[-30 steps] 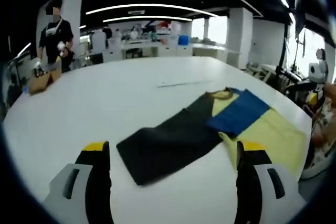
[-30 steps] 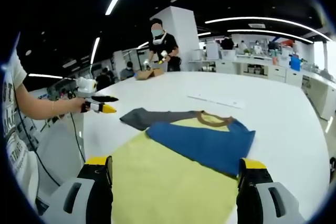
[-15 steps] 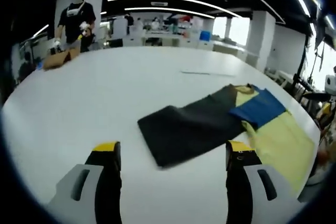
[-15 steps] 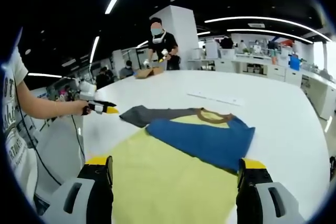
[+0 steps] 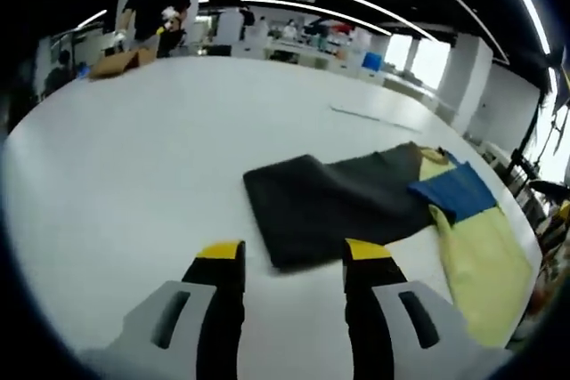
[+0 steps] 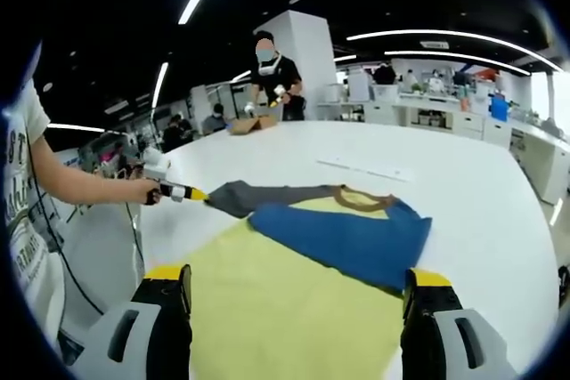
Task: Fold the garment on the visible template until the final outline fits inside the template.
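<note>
Lying flat on the white bench (image 5: 134, 157): garment (image 6: 294, 264), yellow body, blue and dark grey sleeves. Left gripper (image 5: 287, 260) jaws narrowly parted at grey sleeve (image 5: 329, 206) end; right gripper (image 6: 298, 287) jaws spread wide.

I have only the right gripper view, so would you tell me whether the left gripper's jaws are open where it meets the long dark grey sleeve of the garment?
Observer: Yes. In the left gripper view the left gripper has its yellow-tipped jaws apart, with nothing clamped.
Operator: Where does the sleeve end sit relative to them?
Observer: The near edge of the dark grey sleeve lies right at the tips, in the gap between them.
Operator: Is the cloth bunched there?
Observer: No, it lies flat on the white table, its end squared off.
</note>
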{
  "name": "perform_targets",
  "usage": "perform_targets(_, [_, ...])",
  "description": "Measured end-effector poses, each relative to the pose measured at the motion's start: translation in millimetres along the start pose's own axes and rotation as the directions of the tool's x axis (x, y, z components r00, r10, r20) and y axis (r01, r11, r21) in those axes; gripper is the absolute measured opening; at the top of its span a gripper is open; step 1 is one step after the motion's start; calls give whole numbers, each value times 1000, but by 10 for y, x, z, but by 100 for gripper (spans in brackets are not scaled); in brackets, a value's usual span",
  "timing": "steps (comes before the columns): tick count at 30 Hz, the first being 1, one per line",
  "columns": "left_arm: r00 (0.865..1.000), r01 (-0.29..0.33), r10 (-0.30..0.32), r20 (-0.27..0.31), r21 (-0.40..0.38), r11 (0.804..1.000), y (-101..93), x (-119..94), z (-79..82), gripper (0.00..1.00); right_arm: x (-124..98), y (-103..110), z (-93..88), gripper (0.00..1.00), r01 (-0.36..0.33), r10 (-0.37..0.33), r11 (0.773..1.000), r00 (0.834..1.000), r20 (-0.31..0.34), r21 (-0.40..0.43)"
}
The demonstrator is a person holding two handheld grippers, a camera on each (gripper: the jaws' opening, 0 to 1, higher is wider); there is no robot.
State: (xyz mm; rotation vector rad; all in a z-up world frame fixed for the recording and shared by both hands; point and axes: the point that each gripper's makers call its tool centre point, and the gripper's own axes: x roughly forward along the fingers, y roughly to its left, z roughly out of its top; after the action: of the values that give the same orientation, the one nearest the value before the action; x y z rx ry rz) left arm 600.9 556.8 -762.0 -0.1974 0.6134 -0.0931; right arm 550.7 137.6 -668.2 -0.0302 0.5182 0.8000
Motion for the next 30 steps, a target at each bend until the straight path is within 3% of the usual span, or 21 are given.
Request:
perform_targets(11, [1000, -18, 15, -22, -108, 994, 59, 59, -76, 13, -30, -2, -20, 99, 8, -8, 1000, 1000, -4, -2])
perform_targets(18, [999, -27, 23, -36, -114, 993, 65, 60, -84, 2, -25, 4, -49, 99, 13, -13, 1000, 1000, -8, 1])
perform_targets(23, [1000, -19, 18, -6, -101, 995, 5, 22, 36, 1, -27, 2, -65, 98, 14, -14, 1000, 1000, -13, -1])
perform_targets(30, [997, 43, -36, 76, -101, 994, -175, -30, 336, 1, -41, 17, -74, 99, 8, -8, 1000, 1000, -14, -2])
